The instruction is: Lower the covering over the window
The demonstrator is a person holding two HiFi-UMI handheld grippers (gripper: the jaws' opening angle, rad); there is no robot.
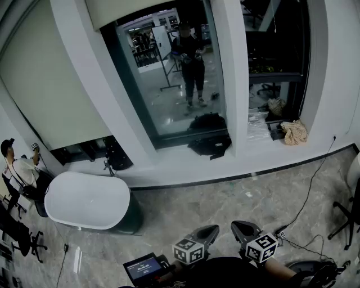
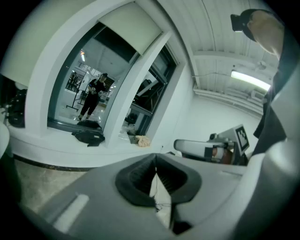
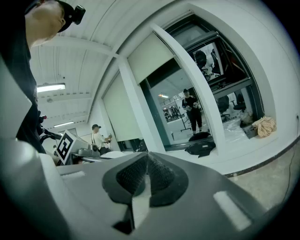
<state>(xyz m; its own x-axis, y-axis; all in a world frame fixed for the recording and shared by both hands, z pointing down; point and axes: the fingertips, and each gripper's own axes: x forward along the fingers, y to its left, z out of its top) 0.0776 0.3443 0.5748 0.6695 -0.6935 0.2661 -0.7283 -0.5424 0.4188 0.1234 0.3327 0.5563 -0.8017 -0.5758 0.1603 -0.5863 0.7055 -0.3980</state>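
The blind (image 1: 132,8) sits drawn up at the top of the middle window (image 1: 163,107), with its upper part cut off at the picture's edge. My left gripper (image 1: 212,229) and right gripper (image 1: 239,227) are well short of it, both clenched on nothing. Open floor (image 1: 225,197) lies between. A bathtub (image 1: 84,201) stands to the left, and a black bag (image 1: 209,145) lies on the sill (image 1: 185,164).
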